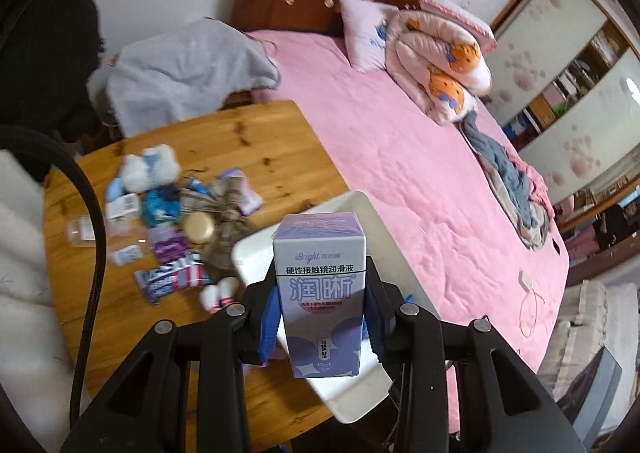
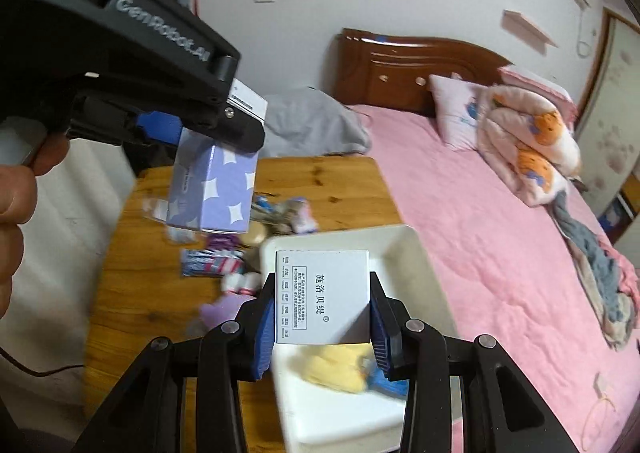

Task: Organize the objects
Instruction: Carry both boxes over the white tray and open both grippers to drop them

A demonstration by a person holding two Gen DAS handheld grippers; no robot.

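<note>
Both wrist cameras look steeply down along their tools, close above the wooden table (image 1: 256,141); both share the white tray (image 2: 404,249) and the pink bed (image 1: 420,173) toward two o'clock.

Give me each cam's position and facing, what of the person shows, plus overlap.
Left wrist: on the left tool, angled down over the wooden table and white tray; shows its own fingers clamping a purple box.
Right wrist: on the right tool, angled down at the tray; shows its fingers clamping a white box, the left tool, and a hand.
Shared: table, tray, purple box, pink bed.
</note>
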